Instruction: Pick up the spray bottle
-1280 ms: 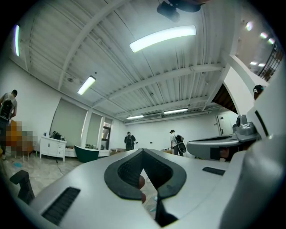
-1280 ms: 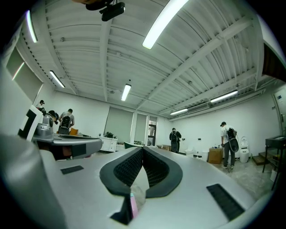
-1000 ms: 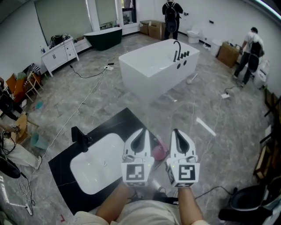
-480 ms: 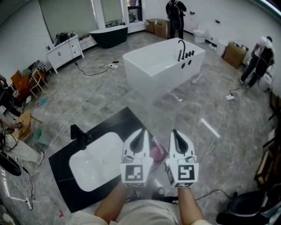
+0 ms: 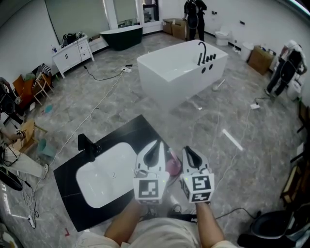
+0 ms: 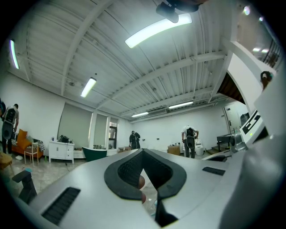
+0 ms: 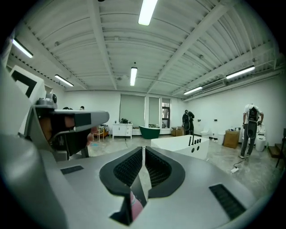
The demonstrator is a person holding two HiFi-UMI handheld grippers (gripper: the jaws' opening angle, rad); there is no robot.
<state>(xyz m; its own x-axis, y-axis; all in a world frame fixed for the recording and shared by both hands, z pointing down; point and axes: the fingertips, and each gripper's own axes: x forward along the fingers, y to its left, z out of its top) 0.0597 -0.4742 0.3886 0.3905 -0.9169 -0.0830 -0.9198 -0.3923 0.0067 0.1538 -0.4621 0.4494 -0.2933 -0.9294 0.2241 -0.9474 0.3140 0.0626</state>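
A pink spray bottle (image 5: pixel 173 164) stands on the right end of the black countertop (image 5: pixel 133 133), mostly hidden between my two grippers. In the head view my left gripper (image 5: pixel 157 144) is just left of the bottle and my right gripper (image 5: pixel 186 148) just right of it, both pointing away from me. The left gripper (image 6: pixel 142 152) has its jaws together with nothing held. In the right gripper view the right gripper (image 7: pixel 143 148) is shut and empty, and a bit of the pink bottle (image 7: pixel 135 207) shows below through the gap behind its jaws.
A white sink basin (image 5: pixel 104 177) with a black faucet (image 5: pixel 86 146) fills the left of the countertop. A white bathtub (image 5: pixel 181 72) stands on the grey floor beyond. Cables cross the floor. People (image 5: pixel 193 12) stand far off by the walls.
My right gripper has sunk and tipped downward, ending a little lower and closer to the bottle. The left gripper has stayed put. Both remain shut.
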